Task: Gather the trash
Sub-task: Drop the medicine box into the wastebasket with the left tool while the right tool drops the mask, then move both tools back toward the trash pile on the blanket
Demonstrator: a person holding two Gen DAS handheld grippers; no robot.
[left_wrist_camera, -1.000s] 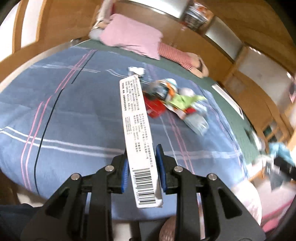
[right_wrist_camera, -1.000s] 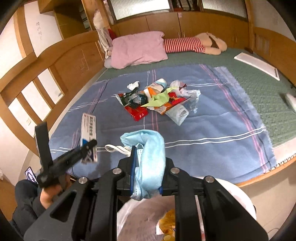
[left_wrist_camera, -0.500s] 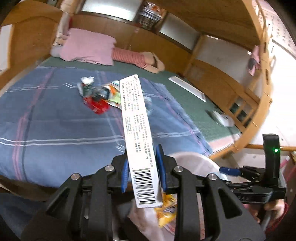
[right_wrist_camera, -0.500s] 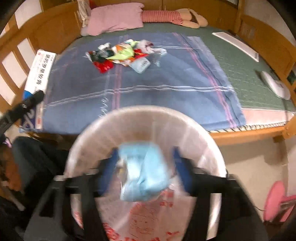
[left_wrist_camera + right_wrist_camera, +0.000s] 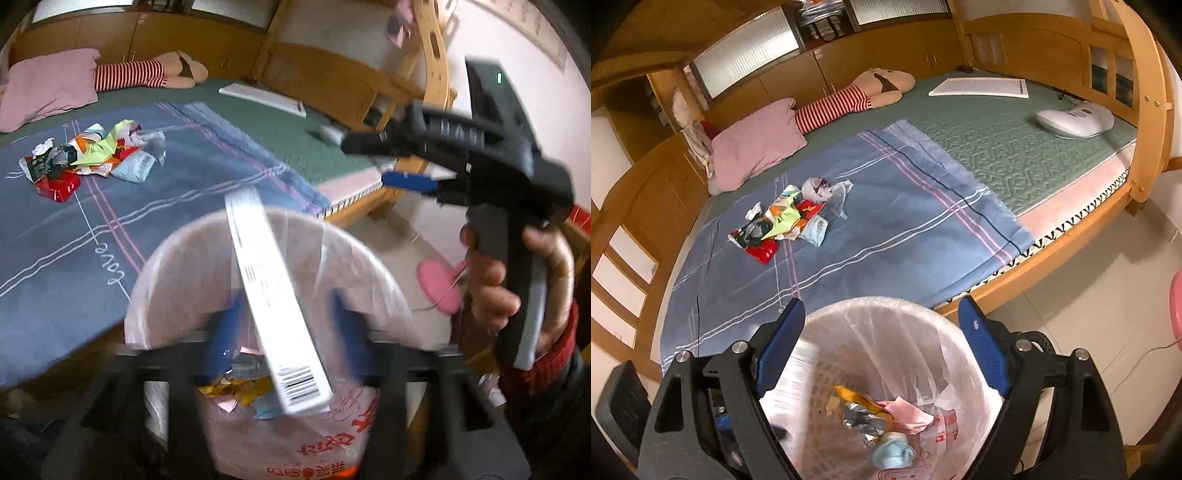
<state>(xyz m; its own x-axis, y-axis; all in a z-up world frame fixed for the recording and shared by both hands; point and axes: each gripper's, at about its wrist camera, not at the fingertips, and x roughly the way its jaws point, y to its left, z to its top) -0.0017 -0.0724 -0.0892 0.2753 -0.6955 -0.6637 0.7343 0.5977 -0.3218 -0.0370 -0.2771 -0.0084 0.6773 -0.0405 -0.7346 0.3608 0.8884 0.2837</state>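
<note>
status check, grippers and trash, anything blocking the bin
Left gripper jaws opening, white box loose between them over the bin. Right gripper jaws opening, empty. Trash pile on blanket. Bin mouth unobstructed.

In the left wrist view we see the left gripper (image 5: 286,325) smeared by motion, its blue pads (image 5: 225,332) soft streaks. The white box (image 5: 275,299) between them is blurred too; only its barcode end reads, the print does not. The bin (image 5: 155,280) runs off the bottom edge. At right, the hand (image 5: 517,280) is cut by the frame. In the right wrist view the box (image 5: 798,376) is a pale blur at lower left, half behind the gripper finger (image 5: 775,350).
</note>
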